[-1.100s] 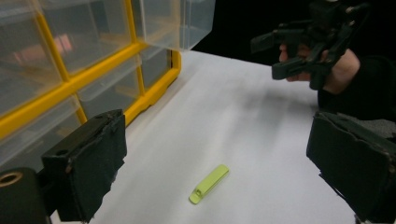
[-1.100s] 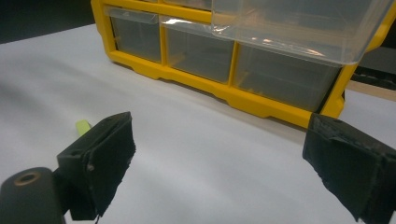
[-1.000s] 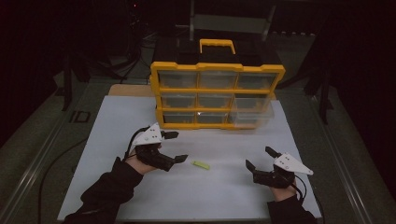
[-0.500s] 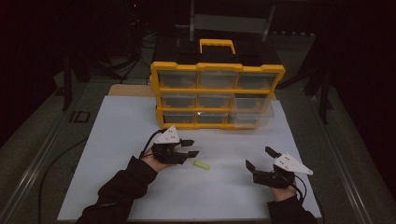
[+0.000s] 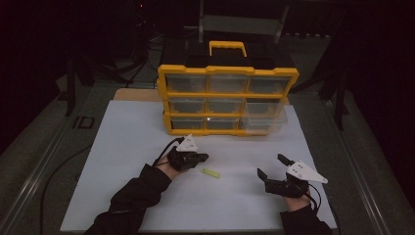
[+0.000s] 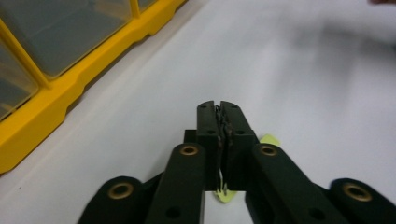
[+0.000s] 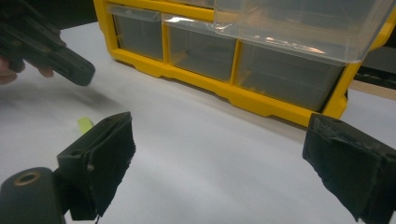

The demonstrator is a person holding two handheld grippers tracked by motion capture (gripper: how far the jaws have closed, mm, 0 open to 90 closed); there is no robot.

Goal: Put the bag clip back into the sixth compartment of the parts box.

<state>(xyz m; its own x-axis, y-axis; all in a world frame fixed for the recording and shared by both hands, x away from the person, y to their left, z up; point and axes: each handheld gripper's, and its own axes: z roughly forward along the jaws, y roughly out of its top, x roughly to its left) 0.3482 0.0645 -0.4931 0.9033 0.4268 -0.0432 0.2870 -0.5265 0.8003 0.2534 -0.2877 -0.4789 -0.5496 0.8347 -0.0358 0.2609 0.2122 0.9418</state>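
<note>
both arms in dark long sleeves (image 5: 142,188), cuffs at the wrists. left gripper (image 5: 203,157): black body w/ pale grey 3-cornered plate on top, black cable looping off the back. right gripper (image 5: 274,167): same build, grey plate, black cable trailing by the wrist. up close, left gripper's black links carry brass-coloured rivets + small screw holes, pads ridged. right gripper's pads (image 7: 109,163) look covered in black fuzzy cloth, w/ a brass rivet low on the link

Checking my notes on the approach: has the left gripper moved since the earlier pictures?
Yes. The left gripper has moved rightward toward the yellow-green strip, nearer the yellow drawer organizer; its jaws have just been closing.
</note>
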